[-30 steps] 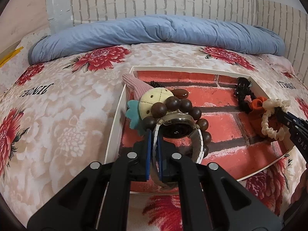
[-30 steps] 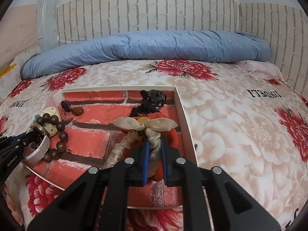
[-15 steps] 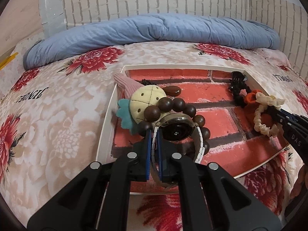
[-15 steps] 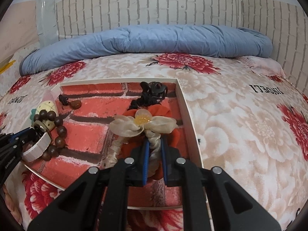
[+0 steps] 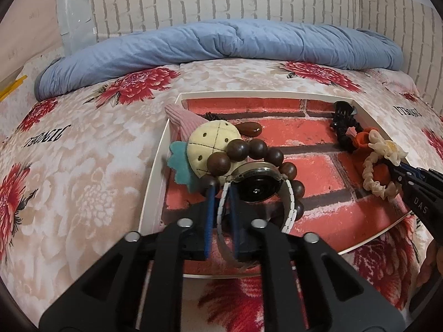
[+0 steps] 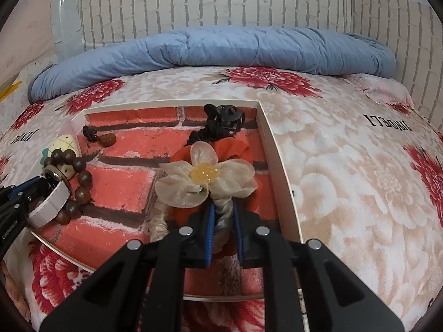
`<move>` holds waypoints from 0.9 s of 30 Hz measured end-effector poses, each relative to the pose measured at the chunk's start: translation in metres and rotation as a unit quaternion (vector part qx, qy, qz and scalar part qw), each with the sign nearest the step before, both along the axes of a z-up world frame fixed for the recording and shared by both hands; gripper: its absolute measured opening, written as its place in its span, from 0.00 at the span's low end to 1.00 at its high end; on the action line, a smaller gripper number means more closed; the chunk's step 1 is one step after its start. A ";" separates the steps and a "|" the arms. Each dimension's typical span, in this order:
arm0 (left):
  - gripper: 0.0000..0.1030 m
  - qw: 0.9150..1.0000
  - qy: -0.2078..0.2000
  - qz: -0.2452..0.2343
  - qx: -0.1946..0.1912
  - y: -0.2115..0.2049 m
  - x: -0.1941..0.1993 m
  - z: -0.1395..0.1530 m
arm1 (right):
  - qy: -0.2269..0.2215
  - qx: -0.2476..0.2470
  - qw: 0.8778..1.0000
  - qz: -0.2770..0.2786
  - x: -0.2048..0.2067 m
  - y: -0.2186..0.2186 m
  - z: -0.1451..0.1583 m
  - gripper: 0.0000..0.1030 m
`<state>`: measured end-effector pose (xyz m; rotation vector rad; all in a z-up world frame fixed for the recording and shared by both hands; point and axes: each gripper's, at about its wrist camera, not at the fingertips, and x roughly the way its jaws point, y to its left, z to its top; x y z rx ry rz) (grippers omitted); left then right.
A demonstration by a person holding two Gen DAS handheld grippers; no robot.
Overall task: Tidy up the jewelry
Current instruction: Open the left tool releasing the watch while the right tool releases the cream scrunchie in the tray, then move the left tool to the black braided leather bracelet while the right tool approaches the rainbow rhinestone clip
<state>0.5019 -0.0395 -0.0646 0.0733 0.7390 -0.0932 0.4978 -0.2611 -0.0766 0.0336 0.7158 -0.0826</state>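
Note:
A shallow white-rimmed tray [image 5: 157, 166] with a red brick-print floor lies on the bed. My left gripper [image 5: 221, 196] is shut on the white strap of a wristwatch [image 5: 259, 186], held over the tray's left part above a brown bead bracelet [image 5: 249, 149] and a plush toy [image 5: 210, 141]. My right gripper [image 6: 223, 210] is shut on the band of a cream flower scrunchie [image 6: 205, 178], lifted over an orange scrunchie [image 6: 235, 146] at the tray's right side. The scrunchie also shows in the left wrist view [image 5: 379, 171].
A black hair claw [image 6: 225, 116] and black hair tie lie at the tray's far right corner. A brown teardrop pendant [image 6: 108, 139] on a black cord lies at the far left. A blue rolled quilt [image 6: 221, 47] lines the brick-pattern wall. The floral bedspread [image 6: 346, 166] surrounds the tray.
Both grippers have risen and pulled back slightly with their items. The flower scrunchie is lifted higher and nearer the right camera. The watch stays clamped in the left gripper.

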 end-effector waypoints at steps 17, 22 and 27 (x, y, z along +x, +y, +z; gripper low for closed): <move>0.91 0.999 -0.045 0.022 -0.022 0.018 -0.023 0.036 | -0.032 -0.007 0.999 -0.005 -0.016 0.000 0.018 0.69; 0.95 0.998 -0.061 0.025 -0.007 0.015 -0.029 0.044 | -0.035 -0.020 0.999 -0.010 -0.018 0.002 0.020 0.81; 0.95 0.998 -0.056 0.022 -0.008 0.015 -0.029 0.042 | -0.020 -0.021 1.000 -0.009 -0.018 0.001 0.016 0.86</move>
